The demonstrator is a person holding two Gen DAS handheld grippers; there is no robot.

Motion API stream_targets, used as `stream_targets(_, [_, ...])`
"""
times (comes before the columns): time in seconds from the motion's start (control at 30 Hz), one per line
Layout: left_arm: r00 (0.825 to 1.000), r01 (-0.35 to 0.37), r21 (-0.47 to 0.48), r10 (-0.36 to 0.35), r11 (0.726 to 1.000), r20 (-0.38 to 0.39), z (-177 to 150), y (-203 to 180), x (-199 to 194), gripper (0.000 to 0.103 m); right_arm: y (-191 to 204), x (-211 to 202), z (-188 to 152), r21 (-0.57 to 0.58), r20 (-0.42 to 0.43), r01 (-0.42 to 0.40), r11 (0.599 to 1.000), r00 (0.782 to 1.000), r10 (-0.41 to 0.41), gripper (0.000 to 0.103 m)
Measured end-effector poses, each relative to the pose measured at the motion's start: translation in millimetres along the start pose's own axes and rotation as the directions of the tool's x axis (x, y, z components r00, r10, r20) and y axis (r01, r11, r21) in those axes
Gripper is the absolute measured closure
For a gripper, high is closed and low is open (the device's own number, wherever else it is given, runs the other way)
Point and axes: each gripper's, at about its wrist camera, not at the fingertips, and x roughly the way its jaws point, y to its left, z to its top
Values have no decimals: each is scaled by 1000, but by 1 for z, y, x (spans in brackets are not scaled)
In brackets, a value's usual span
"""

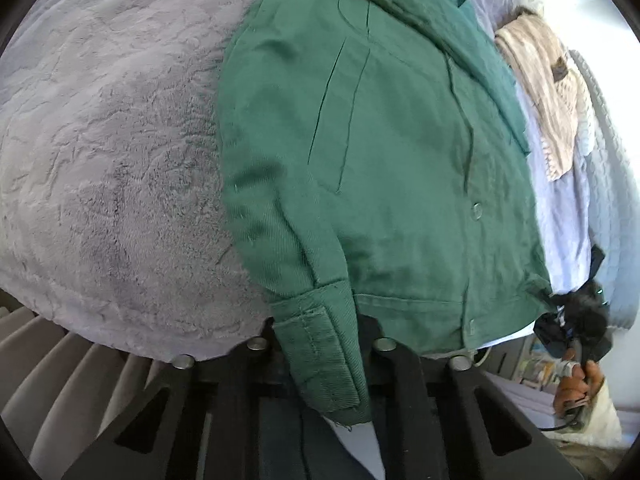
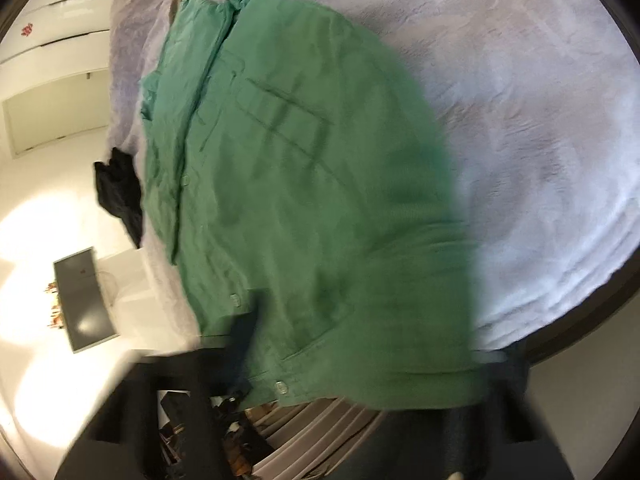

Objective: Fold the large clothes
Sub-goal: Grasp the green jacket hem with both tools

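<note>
Your green shirt [image 1: 380,168] lies spread on the grey fleece blanket [image 1: 112,152] covering the bed, its hem at the blanket's near edge. Your left tongs [image 1: 324,356] are clamped on the shirt's cuff [image 1: 320,352], which hangs over that edge. Your right tongs [image 2: 360,396] are drawn narrow at the hem, by the lowest button [image 2: 281,387]; that view is blurred, but they seem to pinch the cloth. A black garment [image 2: 120,196] lies beside the shirt's far side.

Left wrist view sharp, daylit; right wrist view motion-blurred, glare at left; fisheye-warped edges.
</note>
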Motion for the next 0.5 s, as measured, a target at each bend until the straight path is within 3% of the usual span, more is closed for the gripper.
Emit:
stream_targets(0.23, [987, 132, -2, -131, 991, 92, 12, -8, -40, 88, 14, -17, -4, -18, 28, -147, 989, 989, 147, 97])
stream_targets(0.5, [963, 148, 65, -159, 987, 217, 64, -50, -76, 88, 82, -31, 23, -139, 9, -249, 959, 968, 252, 97])
